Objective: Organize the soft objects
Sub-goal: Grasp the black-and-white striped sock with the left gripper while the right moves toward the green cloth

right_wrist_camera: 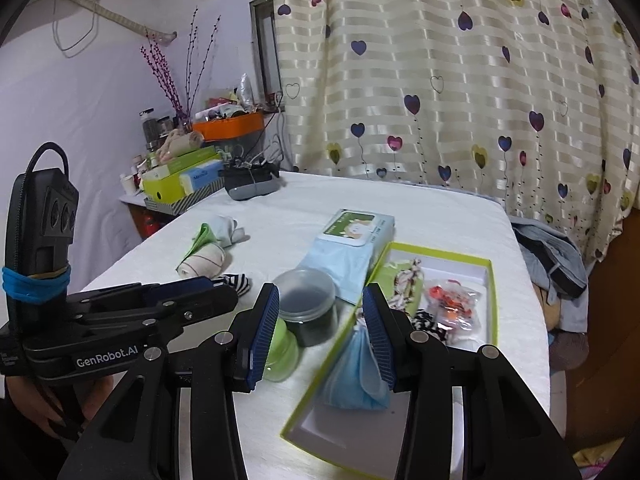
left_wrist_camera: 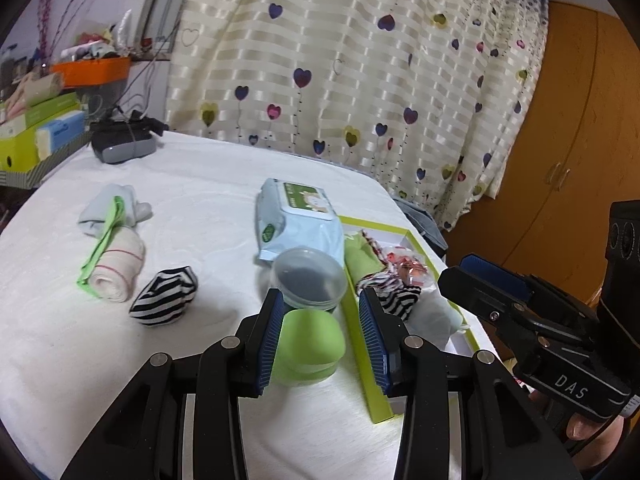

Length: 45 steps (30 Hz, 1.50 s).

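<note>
Left wrist view shows the left hand-held gripper (left_wrist_camera: pixel 320 332) half open, holding nothing, above a green round case (left_wrist_camera: pixel 310 350) near the desk's (left_wrist_camera: pixel 200 216) front edge. The right hand-held gripper (right_wrist_camera: pixel 320 332) is half open and empty too, over the green-rimmed box (right_wrist_camera: pixel 494 280) by the right edge. Next, pick the striped sock (left_wrist_camera: pixel 164 296) left of the case; pinch its middle and lift it slowly into the box.

A home bedroom: heart-print curtain (right_wrist_camera: pixel 460 92), wooden wardrobe (left_wrist_camera: pixel 560 152), cluttered shelf (right_wrist_camera: pixel 180 168).
</note>
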Each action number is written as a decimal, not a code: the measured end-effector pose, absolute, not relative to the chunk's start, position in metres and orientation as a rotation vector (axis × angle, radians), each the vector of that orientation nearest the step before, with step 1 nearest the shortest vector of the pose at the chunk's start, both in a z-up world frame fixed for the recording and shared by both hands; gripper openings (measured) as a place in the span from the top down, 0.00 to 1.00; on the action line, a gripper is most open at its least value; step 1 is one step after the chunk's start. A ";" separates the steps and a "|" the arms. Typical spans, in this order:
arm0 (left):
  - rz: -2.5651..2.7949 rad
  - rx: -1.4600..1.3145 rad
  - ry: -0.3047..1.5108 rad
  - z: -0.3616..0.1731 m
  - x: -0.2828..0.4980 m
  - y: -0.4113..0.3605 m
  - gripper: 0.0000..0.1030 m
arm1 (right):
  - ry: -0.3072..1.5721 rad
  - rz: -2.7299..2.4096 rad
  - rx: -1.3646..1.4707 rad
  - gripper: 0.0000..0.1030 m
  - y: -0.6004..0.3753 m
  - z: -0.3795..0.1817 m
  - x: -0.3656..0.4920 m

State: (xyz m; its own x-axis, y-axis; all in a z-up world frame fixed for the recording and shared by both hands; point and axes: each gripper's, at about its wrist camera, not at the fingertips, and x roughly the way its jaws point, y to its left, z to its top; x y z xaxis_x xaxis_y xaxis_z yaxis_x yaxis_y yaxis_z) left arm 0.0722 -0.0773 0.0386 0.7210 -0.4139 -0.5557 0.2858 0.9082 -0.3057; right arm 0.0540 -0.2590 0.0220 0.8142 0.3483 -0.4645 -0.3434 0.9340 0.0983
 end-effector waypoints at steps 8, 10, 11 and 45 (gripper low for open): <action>-0.365 -0.218 0.660 0.036 0.066 -0.057 0.63 | 0.512 0.389 0.003 0.56 -0.242 0.019 0.052; -0.352 -0.224 0.658 0.035 0.065 -0.049 0.63 | 0.513 0.394 -0.007 0.56 -0.237 0.019 0.051; -0.343 -0.228 0.660 0.034 0.065 -0.045 0.63 | 0.512 0.398 -0.010 0.56 -0.235 0.019 0.051; -0.209 -0.169 0.793 -0.016 0.139 -0.001 0.56 | 0.553 0.477 -0.090 0.44 -0.184 0.015 0.084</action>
